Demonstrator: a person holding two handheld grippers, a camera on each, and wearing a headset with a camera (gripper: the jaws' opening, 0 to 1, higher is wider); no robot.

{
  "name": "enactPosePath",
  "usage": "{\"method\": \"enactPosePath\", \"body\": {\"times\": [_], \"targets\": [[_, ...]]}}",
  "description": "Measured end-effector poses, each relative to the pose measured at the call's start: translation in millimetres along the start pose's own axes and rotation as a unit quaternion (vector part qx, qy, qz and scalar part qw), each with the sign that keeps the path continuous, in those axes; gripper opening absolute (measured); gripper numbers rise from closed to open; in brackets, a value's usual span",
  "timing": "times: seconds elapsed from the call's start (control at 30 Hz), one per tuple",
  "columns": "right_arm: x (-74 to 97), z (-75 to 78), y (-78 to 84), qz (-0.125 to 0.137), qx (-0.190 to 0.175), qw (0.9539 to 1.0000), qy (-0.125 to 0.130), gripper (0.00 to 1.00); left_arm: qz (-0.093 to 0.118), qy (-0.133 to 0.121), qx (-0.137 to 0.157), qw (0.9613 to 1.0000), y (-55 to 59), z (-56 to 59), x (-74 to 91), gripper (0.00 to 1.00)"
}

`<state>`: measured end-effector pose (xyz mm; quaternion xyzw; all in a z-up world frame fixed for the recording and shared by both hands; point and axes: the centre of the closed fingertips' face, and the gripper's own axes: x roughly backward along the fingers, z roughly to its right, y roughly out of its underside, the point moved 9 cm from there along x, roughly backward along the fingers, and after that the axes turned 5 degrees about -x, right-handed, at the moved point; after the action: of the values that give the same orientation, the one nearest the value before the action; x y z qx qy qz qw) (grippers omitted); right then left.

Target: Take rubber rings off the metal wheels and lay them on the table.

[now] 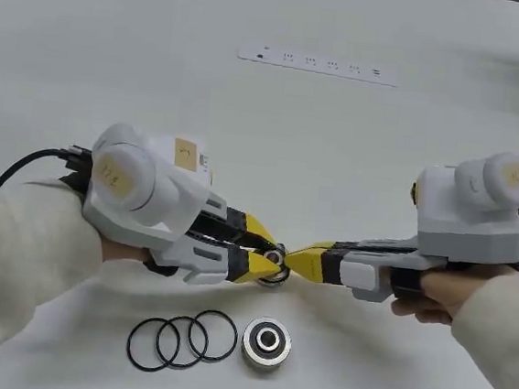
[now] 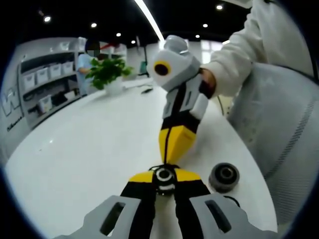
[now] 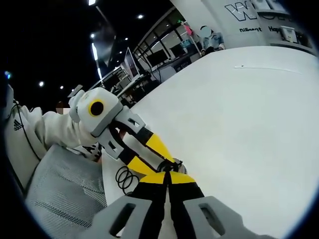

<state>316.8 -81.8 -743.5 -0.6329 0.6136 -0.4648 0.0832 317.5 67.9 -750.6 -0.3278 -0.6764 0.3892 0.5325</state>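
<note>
Stripping step in hand: left gripper (image 1: 268, 250) clamps a small round metal wheel (image 1: 275, 257) just above the table (image 1: 383, 151). Right gripper (image 1: 296, 256), jaws pressed together, meets its rim; whether it pinches rubber is unclear. Next move, in my judgement: peel outward. Three thin black rubber rings (image 1: 181, 339) lie overlapped beside a bare shiny wheel (image 1: 267, 340)

Left gripper (image 1: 270, 256) and right gripper (image 1: 298, 257): white-grey plastic housings w/ rounded tops, black mid sections and yellow wedge-shaped jaw tips. Each housing carries small tan stickers (image 1: 186, 153) w/ handwritten marks (illegible). A black cable (image 1: 32, 165) leaves the left unit's rear. Cream fleecy sleeves (image 1: 14, 263) cover both arms. The grey jaw bases have rectangular slots.
</note>
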Motion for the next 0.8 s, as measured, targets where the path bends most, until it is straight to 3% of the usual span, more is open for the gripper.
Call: {"method": "enactPosePath", "body": {"times": [0.23, 0.5, 0.67, 0.8], "targets": [[-1.1, -2.5, -4.0, 0.006, 0.005, 1.0, -0.004, 0.0, -0.002, -0.002, 0.001, 1.0, -0.6, 0.3, -0.1, 0.14], [0.0, 0.9, -2.3, -0.002, -0.001, 0.9999, 0.011, 0.0, -0.006, -0.004, -0.001, 1.0, -1.3, 0.4, 0.1, 0.14], [0.1, 1.1, -2.3, -0.006, -0.002, 0.9999, 0.013, 0.0, -0.023, -0.001, -0.015, 0.9996, -5.2, 2.2, 2.8, 0.15], [1.2, 0.4, -3.6, -0.005, -0.001, 0.9999, 0.015, 0.0, -0.02, -0.002, -0.015, 0.9997, -9.2, 3.6, 8.1, 0.19]]}}
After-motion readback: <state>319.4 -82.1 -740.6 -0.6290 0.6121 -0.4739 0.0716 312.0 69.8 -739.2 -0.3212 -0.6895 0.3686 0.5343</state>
